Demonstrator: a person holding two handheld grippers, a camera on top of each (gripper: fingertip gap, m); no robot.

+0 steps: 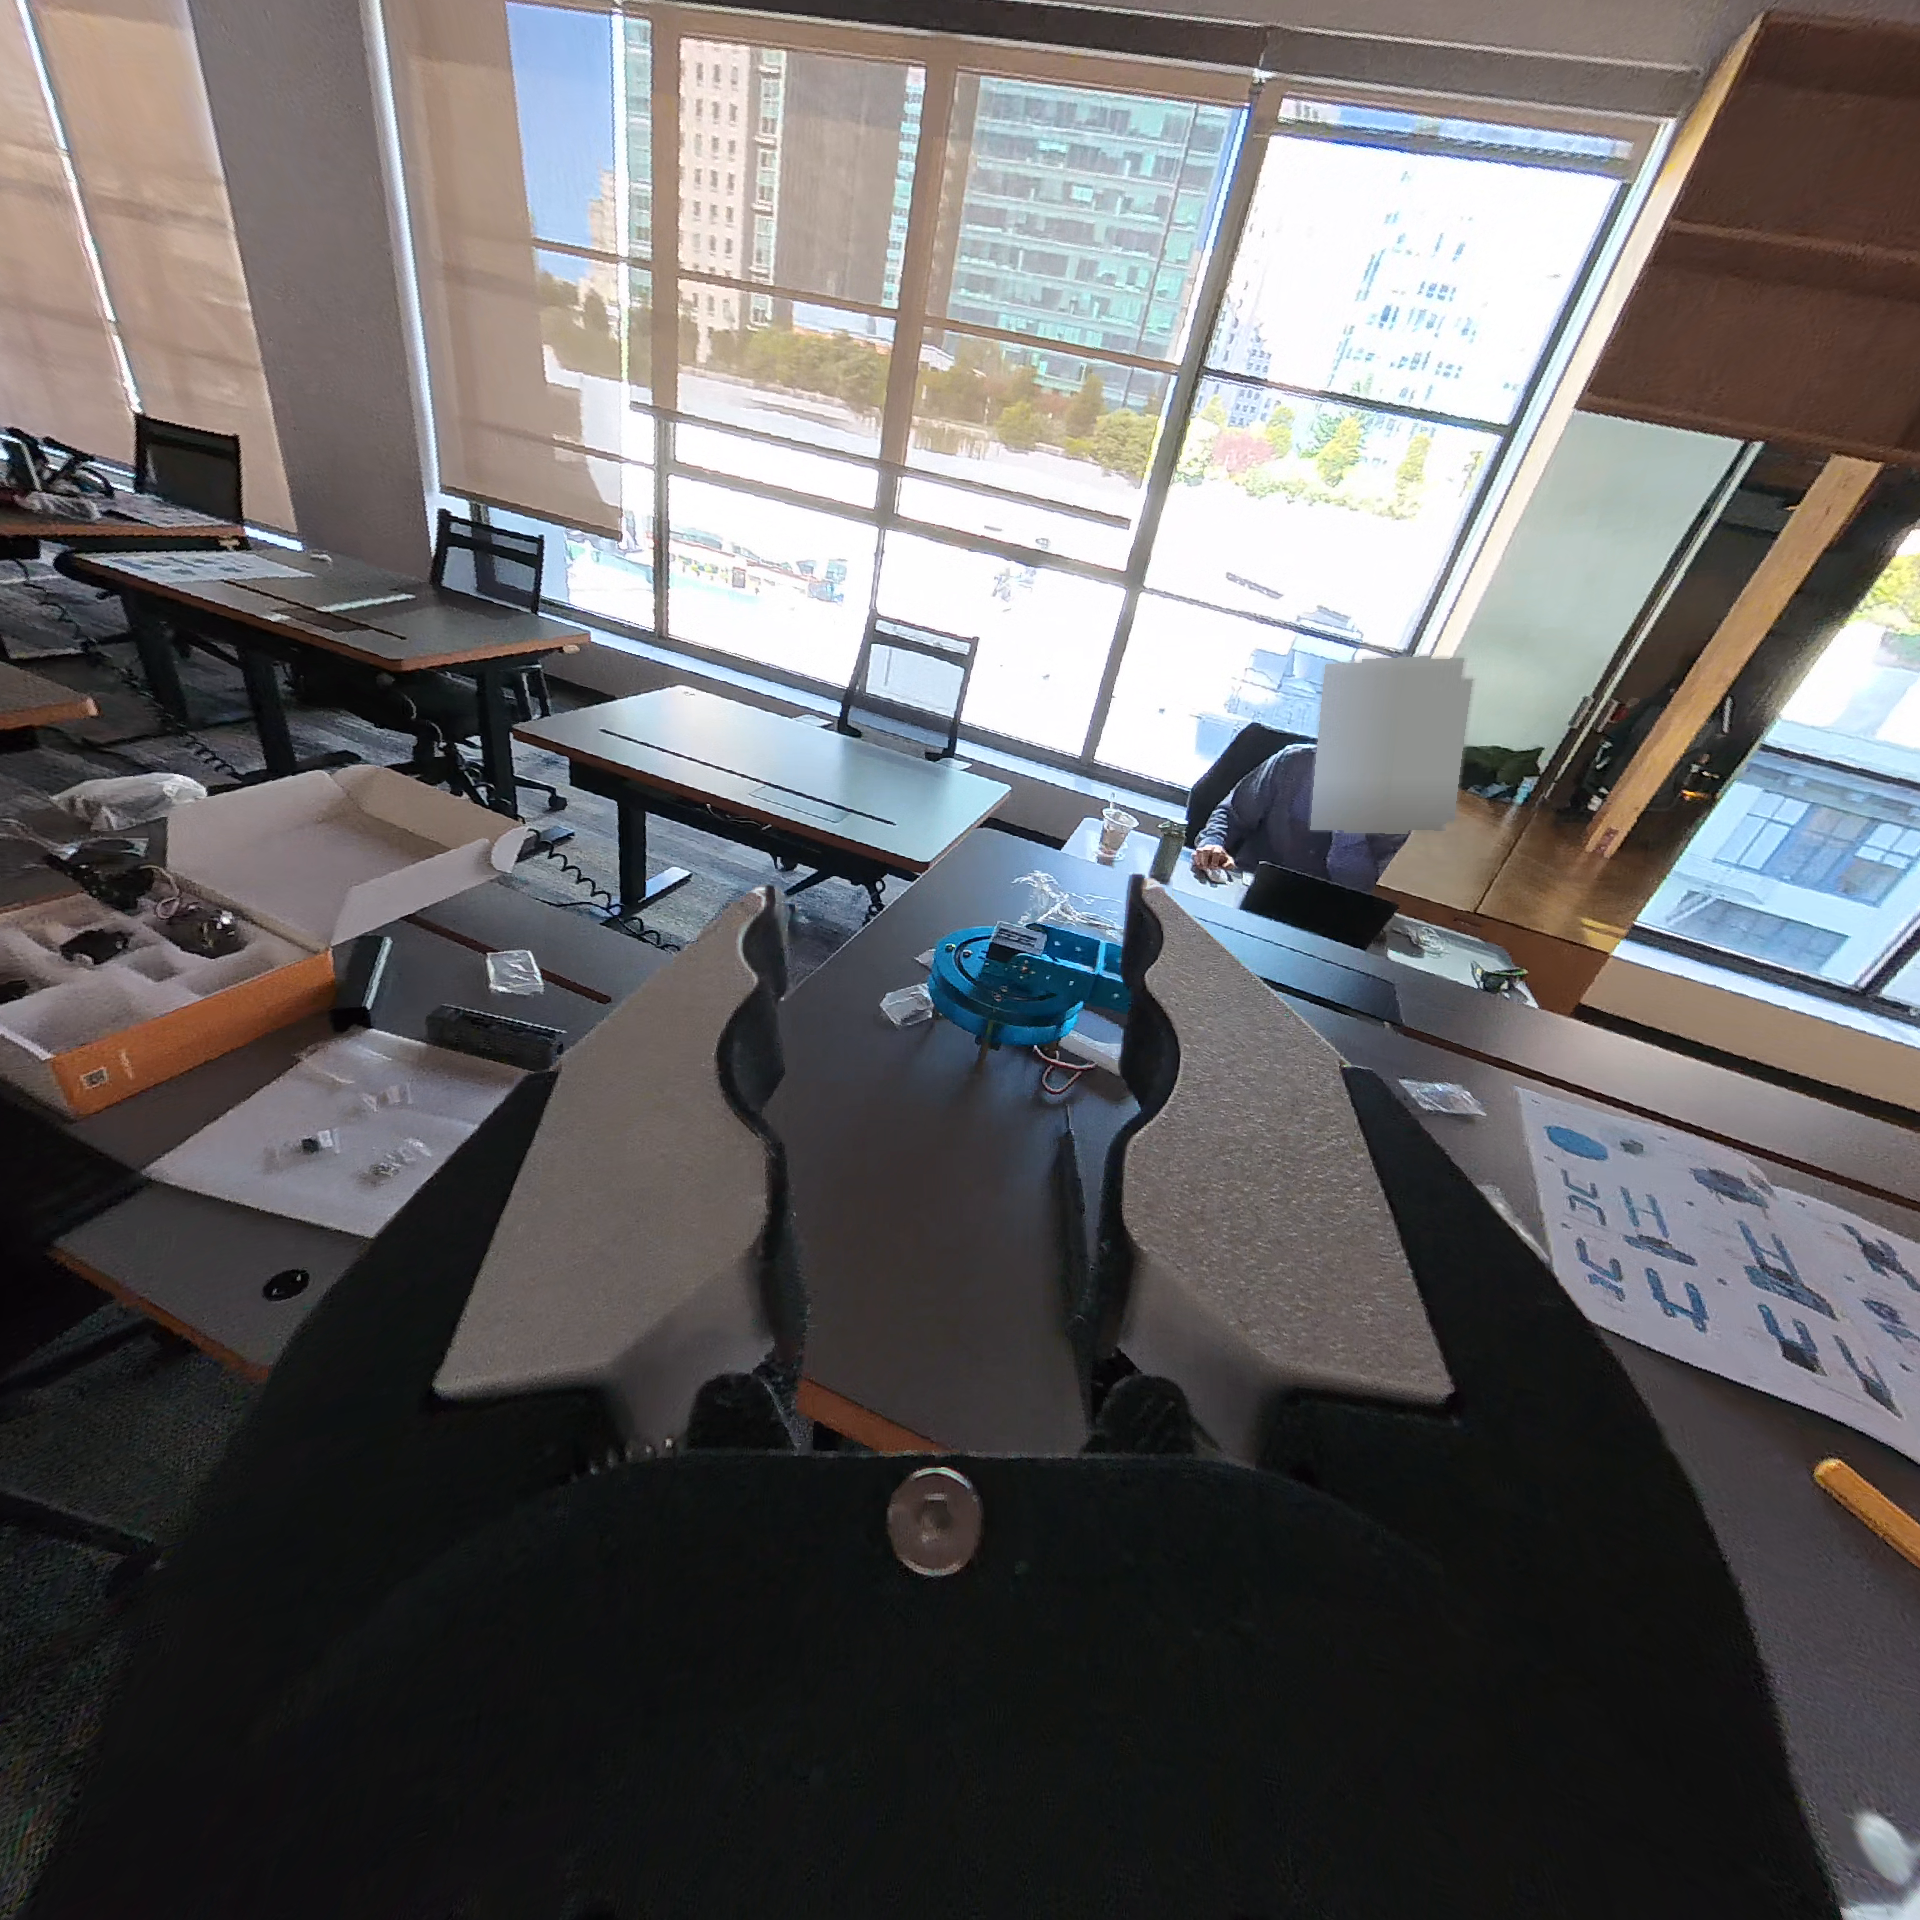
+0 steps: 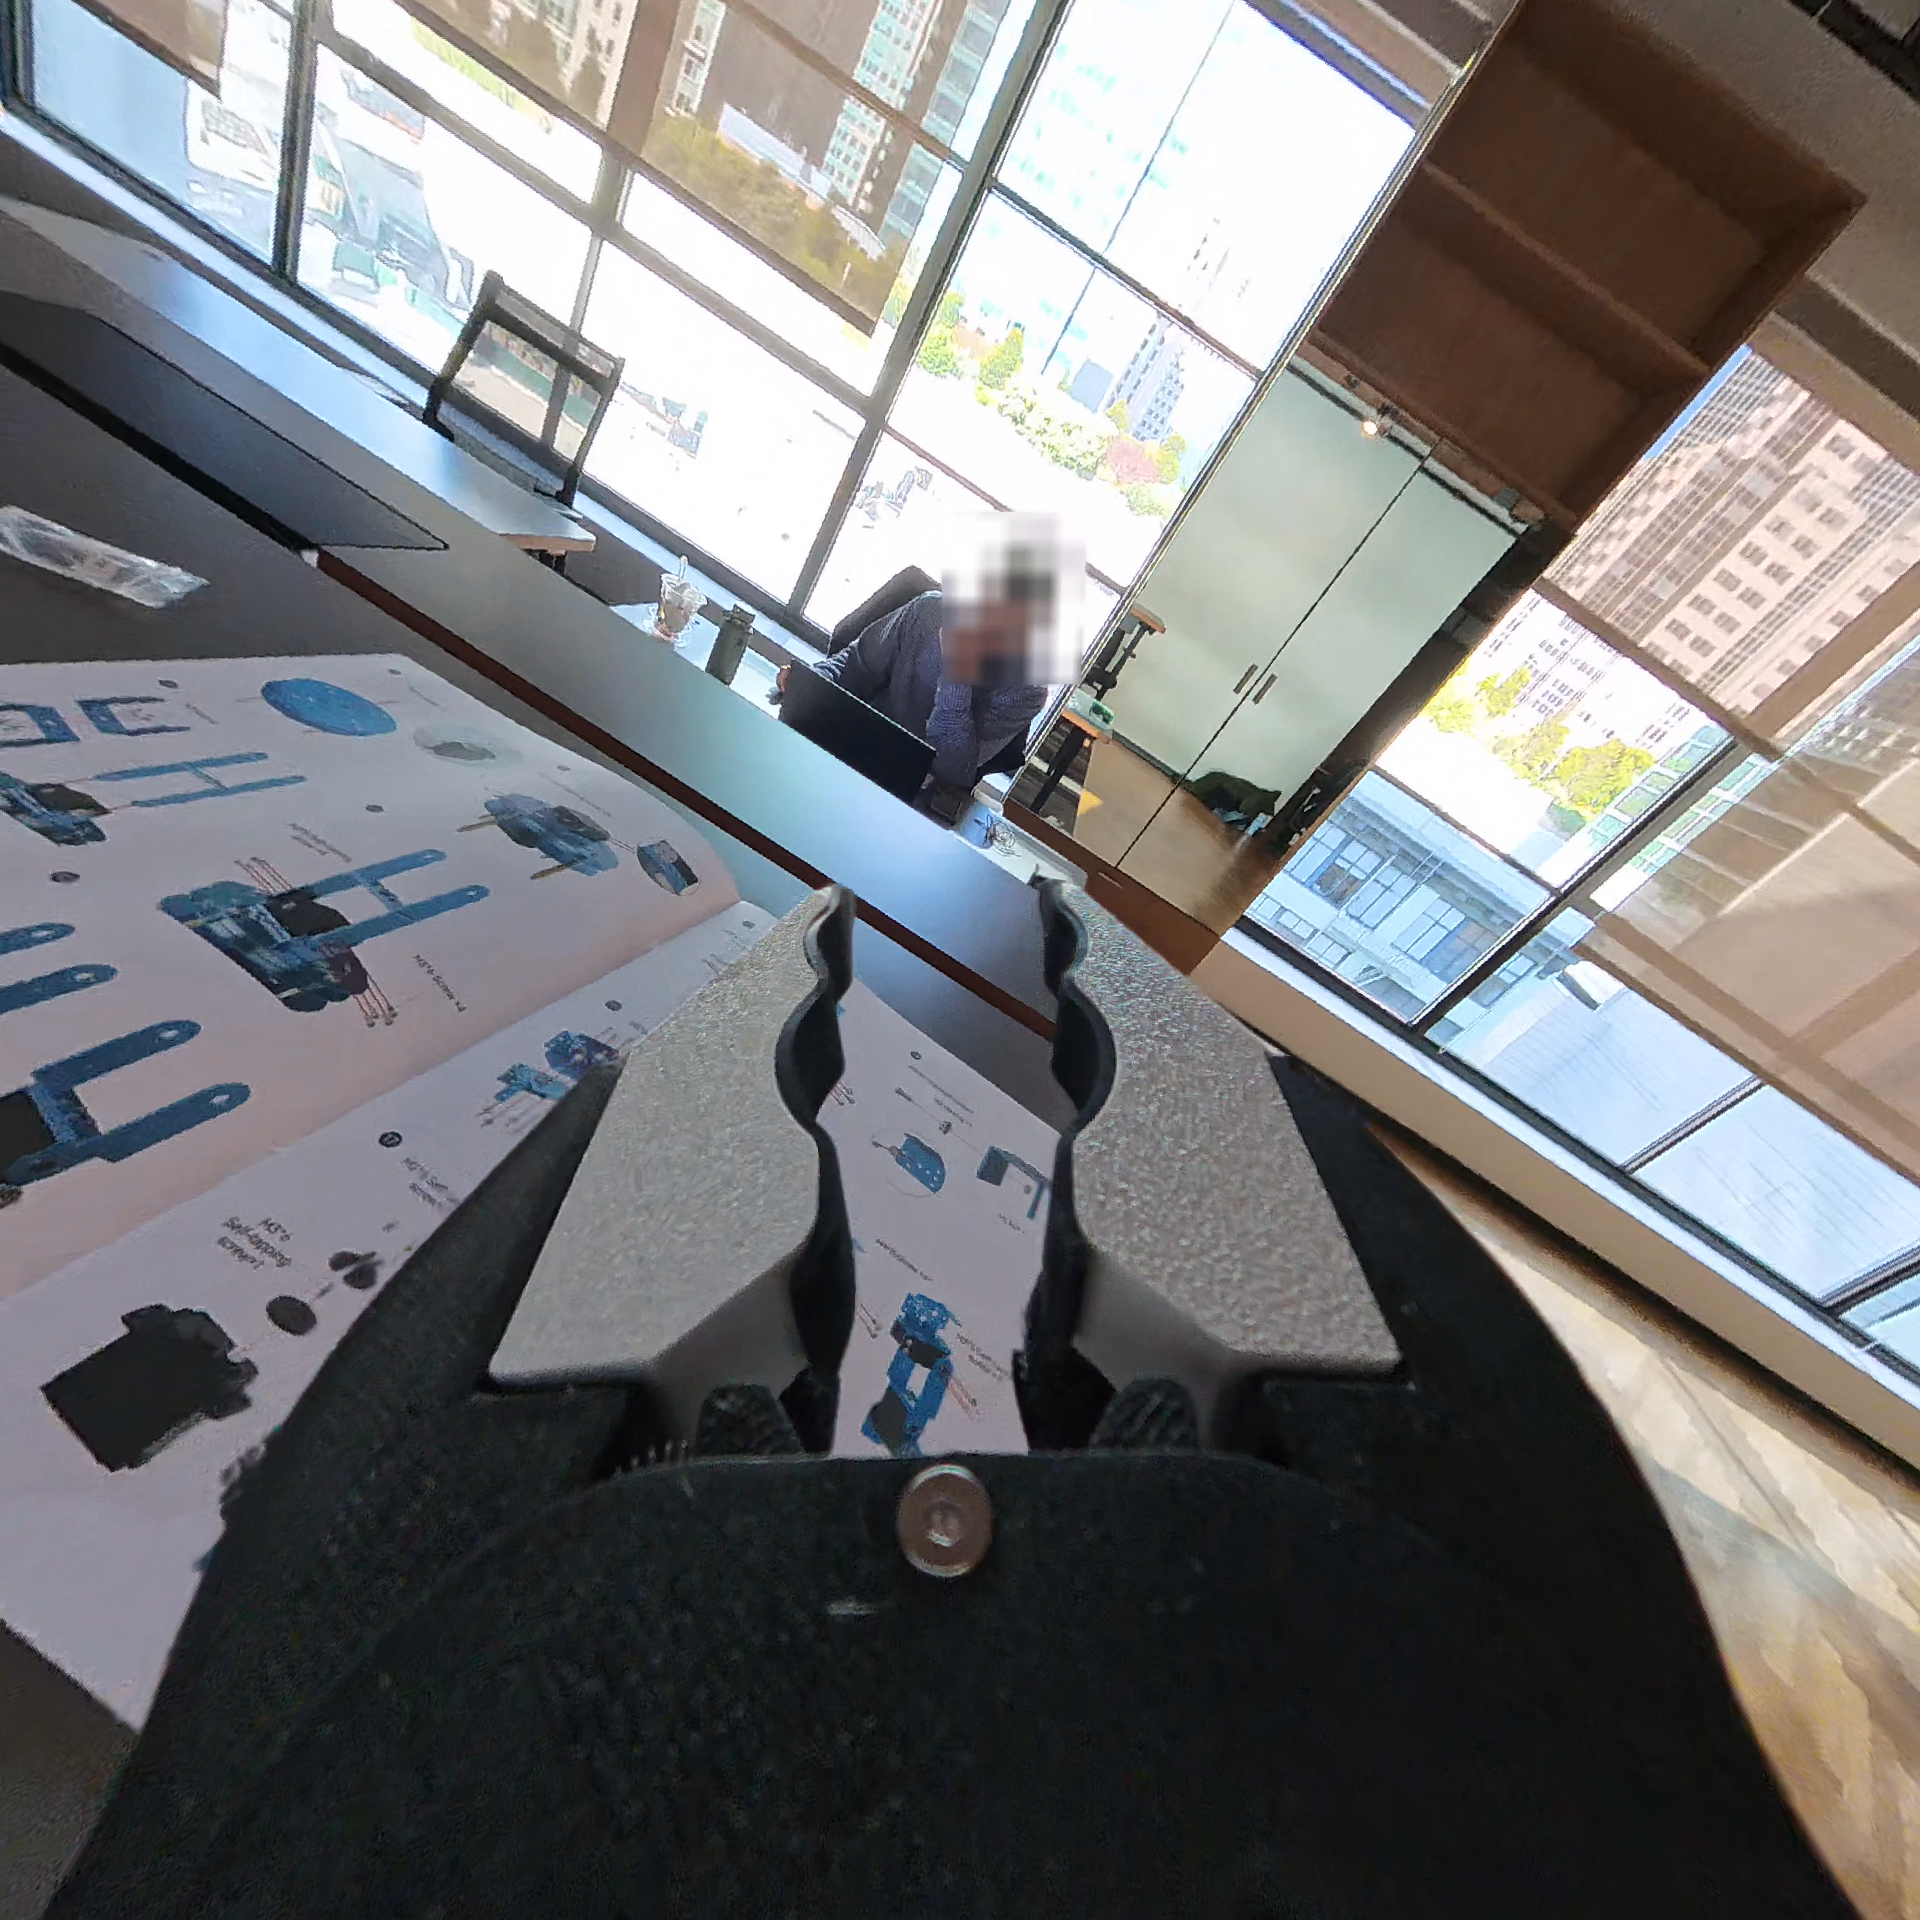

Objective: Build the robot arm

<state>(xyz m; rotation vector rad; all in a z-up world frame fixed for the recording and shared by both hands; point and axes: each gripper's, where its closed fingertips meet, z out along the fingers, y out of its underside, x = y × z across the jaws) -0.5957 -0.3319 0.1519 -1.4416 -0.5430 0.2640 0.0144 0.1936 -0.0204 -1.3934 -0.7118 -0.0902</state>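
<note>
Left hand-held gripper (image 1: pixel 951 914) jaws apart, empty, above the dark counter (image 1: pixel 914 1226) near its front edge; bare counter between it and the blue assembly (image 1: pixel 1013 982), which sits mid-counter past the fingertips. Open box (image 1: pixel 208 935) at left edge. Right hand-held gripper (image 2: pixel 945 909) jaws apart, empty, low over the open manual (image 2: pixel 312 935) by the counter's right edge; floor (image 2: pixel 1714 1507) beyond.

A dark bench (image 1: pixel 914 1226) with an orange edge carries a blue round assembly (image 1: pixel 1013 982) with red and white wires, and small clear bags around it. An open instruction booklet (image 2: pixel 312 935) lies to the right, a white sheet (image 1: pixel 343 1132) with tiny parts to the left, beside an open orange-sided box (image 1: pixel 197 1029) and a black block (image 1: pixel 494 1034).
</note>
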